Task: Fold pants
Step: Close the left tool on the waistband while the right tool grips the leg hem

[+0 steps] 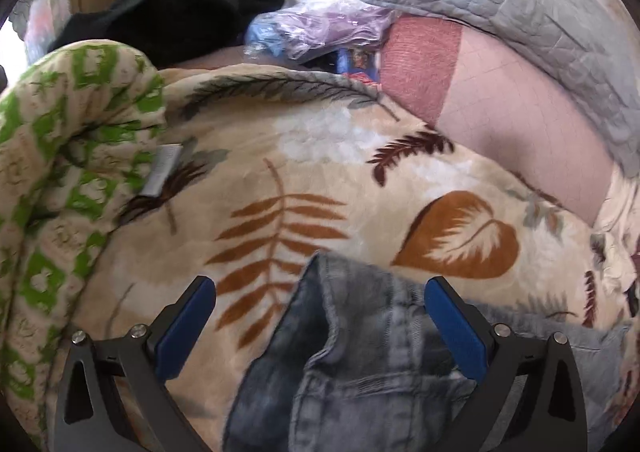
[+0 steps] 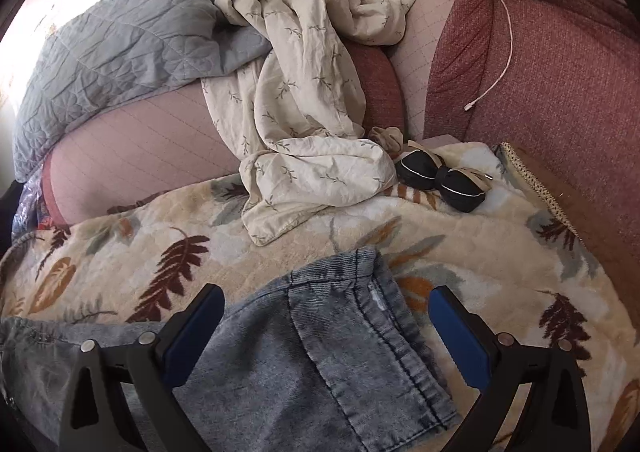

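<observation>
Blue-padded fingers of the left hand-held gripper (image 1: 320,304) stand spread wide, nothing between them, above a bunched corner of the denim jeans (image 1: 360,352) lying on the leaf-print blanket (image 1: 280,172). On the other side, the right hand-held gripper (image 2: 326,312) is equally released over a flatter end with a stitched pocket. Each gripper has denim directly ahead and below; the jeans seem to run between them, though their long axis is hard to tell.

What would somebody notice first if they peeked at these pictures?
Probably the faded blue jeans lying on the leafy blanket, with the open right hand-held gripper straddling one end. The open left hand-held gripper straddles another part. Behind, a crumpled cream sheet spills down the sofa.
</observation>
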Demonstrator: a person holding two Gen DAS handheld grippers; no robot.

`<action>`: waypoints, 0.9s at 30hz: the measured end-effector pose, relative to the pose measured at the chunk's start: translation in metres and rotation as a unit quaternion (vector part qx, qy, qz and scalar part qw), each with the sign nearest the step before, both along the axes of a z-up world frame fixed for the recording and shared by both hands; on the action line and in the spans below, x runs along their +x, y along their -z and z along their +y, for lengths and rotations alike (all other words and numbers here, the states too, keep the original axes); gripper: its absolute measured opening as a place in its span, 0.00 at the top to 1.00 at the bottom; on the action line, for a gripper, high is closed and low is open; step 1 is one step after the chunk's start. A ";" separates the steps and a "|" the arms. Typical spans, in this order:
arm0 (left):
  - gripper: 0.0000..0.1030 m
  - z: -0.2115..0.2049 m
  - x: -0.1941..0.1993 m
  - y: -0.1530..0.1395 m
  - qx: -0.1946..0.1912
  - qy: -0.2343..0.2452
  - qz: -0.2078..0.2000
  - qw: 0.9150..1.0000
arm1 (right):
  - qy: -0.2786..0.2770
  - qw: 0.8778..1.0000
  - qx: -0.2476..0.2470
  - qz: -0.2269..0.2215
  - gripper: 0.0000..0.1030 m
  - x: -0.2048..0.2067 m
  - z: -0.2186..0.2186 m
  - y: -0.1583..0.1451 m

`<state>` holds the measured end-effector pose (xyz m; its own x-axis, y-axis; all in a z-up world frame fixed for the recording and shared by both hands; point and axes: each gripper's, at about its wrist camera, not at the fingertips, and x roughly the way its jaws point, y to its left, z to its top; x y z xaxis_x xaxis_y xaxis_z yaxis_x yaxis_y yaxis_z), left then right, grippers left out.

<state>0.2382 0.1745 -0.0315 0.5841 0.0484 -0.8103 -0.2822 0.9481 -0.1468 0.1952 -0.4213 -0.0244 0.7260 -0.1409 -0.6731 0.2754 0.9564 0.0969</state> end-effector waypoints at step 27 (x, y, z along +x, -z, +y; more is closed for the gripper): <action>0.97 -0.013 0.010 0.001 -0.066 0.053 -0.041 0.996 | 0.008 0.996 0.088 0.003 0.00 0.026 -0.047 0.005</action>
<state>0.2483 0.1612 -0.0324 0.6453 -0.1208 -0.7543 -0.1640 0.9425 -0.2912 0.2212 -0.4683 -0.0290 0.7207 -0.0316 -0.6926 0.2920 0.9199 0.2618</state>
